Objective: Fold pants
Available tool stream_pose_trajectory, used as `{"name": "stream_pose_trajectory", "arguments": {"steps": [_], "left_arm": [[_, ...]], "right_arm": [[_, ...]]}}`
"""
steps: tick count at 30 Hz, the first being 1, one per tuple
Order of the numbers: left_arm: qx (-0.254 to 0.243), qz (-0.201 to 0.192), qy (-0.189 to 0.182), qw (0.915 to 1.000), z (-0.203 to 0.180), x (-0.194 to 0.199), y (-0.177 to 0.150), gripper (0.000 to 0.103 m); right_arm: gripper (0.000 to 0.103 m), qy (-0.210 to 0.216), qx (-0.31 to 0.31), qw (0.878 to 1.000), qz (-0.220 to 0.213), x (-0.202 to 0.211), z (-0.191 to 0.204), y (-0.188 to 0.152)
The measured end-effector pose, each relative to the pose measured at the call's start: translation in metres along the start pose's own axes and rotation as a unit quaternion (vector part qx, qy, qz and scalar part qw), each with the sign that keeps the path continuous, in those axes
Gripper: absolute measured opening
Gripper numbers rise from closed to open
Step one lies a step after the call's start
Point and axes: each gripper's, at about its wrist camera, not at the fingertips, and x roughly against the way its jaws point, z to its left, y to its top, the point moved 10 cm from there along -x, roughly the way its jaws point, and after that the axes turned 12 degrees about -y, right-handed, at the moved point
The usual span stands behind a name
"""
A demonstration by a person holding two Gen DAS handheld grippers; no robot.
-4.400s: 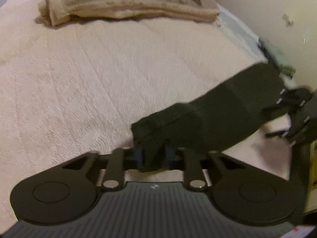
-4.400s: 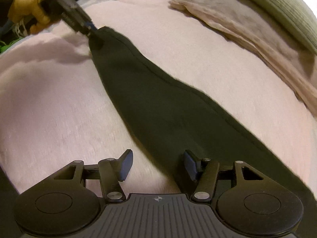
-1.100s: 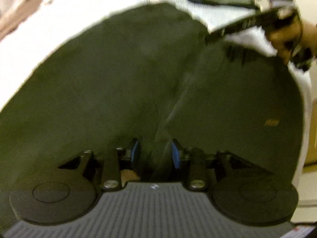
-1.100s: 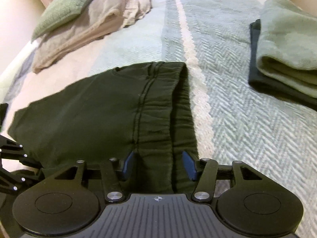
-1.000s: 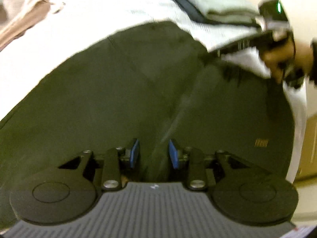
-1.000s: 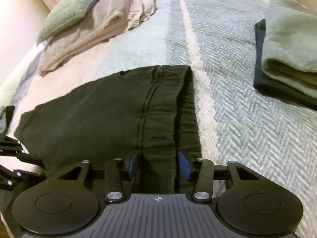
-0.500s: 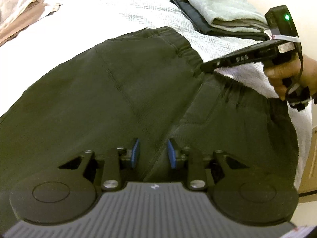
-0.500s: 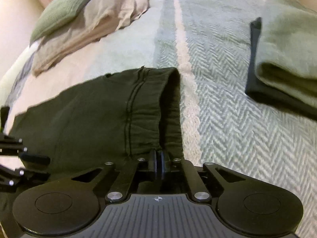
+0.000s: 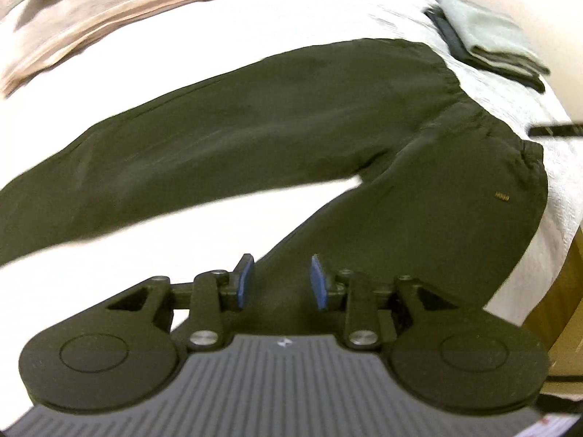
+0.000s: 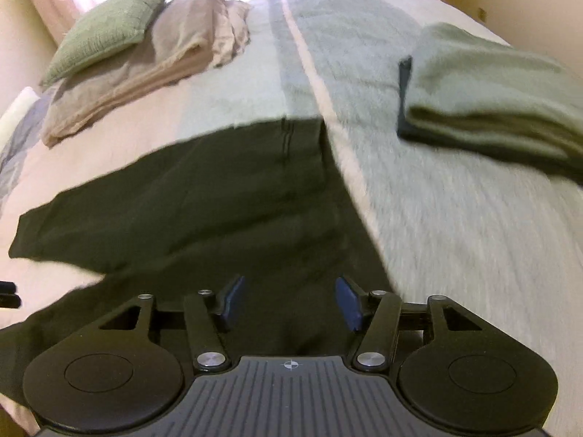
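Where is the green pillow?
In the right wrist view, the green pillow sits far left, leaning on folded beige linens, beyond the dark green pants.

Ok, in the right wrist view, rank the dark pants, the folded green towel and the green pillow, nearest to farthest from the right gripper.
1. Dark pants, directly under the right gripper.
2. Folded green towel, right.
3. Green pillow, far upper left.

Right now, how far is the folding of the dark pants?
Done: the dark green pants lie spread flat on the bed, legs apart in a V, waistband towards the folded clothes stack. In hand: nothing; the left tool and right tool are open above the cloth, jaws just widened. Left: every fold; no leg is laid over the other yet.
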Motion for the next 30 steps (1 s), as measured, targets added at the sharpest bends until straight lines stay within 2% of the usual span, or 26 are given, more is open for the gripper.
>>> {"name": "stream_pose_trajectory", "arguments": {"steps": [3, 8, 12, 17, 20, 24, 26, 27, 30], "left_arm": [[0.019, -0.003, 0.003, 0.9998, 0.021, 0.027, -0.028, 0.031], [0.030, -0.020, 0.007, 0.9993, 0.043, 0.063, -0.064, 0.034], [0.036, -0.029, 0.020, 0.9987, 0.055, 0.087, -0.089, 0.035], [0.084, -0.056, 0.048, 0.9938, 0.059, 0.113, -0.105, 0.043], [0.111, -0.077, 0.075, 0.9880, 0.051, 0.127, -0.112, 0.044], [0.174, -0.100, 0.116, 0.9727, 0.033, 0.144, -0.134, 0.051], [0.208, -0.102, 0.131, 0.9639, 0.019, 0.149, -0.145, 0.053], [0.223, -0.104, 0.134, 0.9600, 0.010, 0.150, -0.150, 0.058], [0.257, -0.092, 0.147, 0.9508, -0.012, 0.152, -0.164, 0.062]], "right_arm": [[0.052, -0.016, -0.026, 0.999, 0.022, 0.030, 0.017, -0.032], [0.053, -0.035, -0.015, 0.999, 0.031, 0.071, 0.051, -0.068], [0.055, -0.031, 0.021, 0.999, 0.027, 0.091, 0.083, -0.075], [0.060, -0.011, 0.077, 0.997, 0.015, 0.099, 0.110, -0.064], [0.061, -0.001, 0.130, 0.992, 0.008, 0.095, 0.117, -0.052], [0.061, 0.021, 0.201, 0.979, -0.001, 0.088, 0.110, -0.044], [0.061, 0.034, 0.230, 0.973, 0.000, 0.086, 0.104, -0.044], [0.061, 0.041, 0.241, 0.970, 0.000, 0.085, 0.100, -0.043], [0.061, 0.053, 0.260, 0.964, 0.009, 0.083, 0.086, -0.046]]}}
